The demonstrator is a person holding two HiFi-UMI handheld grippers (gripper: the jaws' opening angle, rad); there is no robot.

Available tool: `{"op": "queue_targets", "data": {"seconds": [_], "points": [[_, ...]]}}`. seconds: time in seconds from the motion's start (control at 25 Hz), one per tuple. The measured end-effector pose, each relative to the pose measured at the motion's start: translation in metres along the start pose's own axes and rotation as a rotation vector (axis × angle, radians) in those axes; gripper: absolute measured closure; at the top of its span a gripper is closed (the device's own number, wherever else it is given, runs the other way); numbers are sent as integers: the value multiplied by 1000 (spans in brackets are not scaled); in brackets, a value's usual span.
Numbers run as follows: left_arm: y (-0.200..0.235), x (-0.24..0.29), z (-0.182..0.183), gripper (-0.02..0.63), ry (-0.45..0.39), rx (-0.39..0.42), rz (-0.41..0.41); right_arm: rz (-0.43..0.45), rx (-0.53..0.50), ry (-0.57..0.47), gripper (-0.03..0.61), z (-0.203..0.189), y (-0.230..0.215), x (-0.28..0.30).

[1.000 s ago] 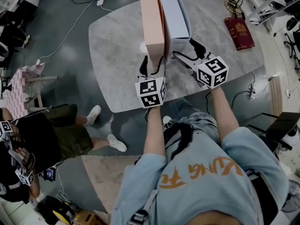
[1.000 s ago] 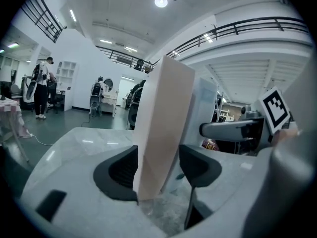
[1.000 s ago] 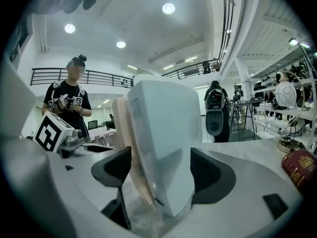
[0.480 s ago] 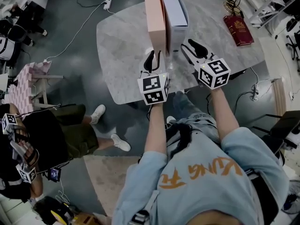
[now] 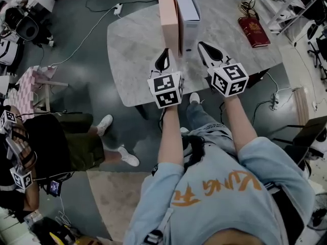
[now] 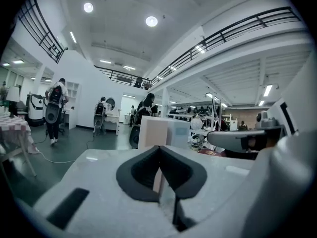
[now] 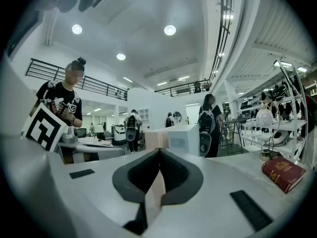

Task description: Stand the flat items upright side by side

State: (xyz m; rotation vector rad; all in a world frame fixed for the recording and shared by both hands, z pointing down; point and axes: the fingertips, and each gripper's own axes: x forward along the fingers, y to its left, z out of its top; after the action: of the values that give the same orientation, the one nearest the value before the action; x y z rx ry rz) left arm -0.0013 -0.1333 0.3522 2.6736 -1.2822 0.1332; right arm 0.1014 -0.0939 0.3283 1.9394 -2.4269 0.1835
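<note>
Marble-grey desk carries two flat boxes, both upright on edge and side by side near its middle: pink box on the left, white box on the right. Long faces run parallel and close together; whether they touch cannot be told from the head view. White box shows a small pale label on its near end in the gripper views. Left gripper: jaws have just been closing and now meet tip to tip, with nothing between them. It hangs over the near half of the desk, in line with the near end of the pink box and clear of it. Right gripper: the same state, jaws just closed, pads together, nothing held. It sits just right of the white box's near end and is not touching it. Both grippers point roughly level toward the boxes. Red book lies flat near the far right corner of the desk, well apart from the boxes. Another person sits on the floor side, off the desk's left edge.
</note>
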Motion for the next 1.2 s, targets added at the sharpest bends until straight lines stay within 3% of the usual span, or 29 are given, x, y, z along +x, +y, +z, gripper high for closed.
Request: {"op": "queue_targets", "data": {"seconds": [0.52, 1.2], "points": [[-14, -34, 8, 603, -66, 58, 55, -4, -120, -4, 577, 15, 26, -11], [-16, -44, 11, 603, -73, 78, 49, -9, -127, -24, 577, 16, 31, -18]]}}
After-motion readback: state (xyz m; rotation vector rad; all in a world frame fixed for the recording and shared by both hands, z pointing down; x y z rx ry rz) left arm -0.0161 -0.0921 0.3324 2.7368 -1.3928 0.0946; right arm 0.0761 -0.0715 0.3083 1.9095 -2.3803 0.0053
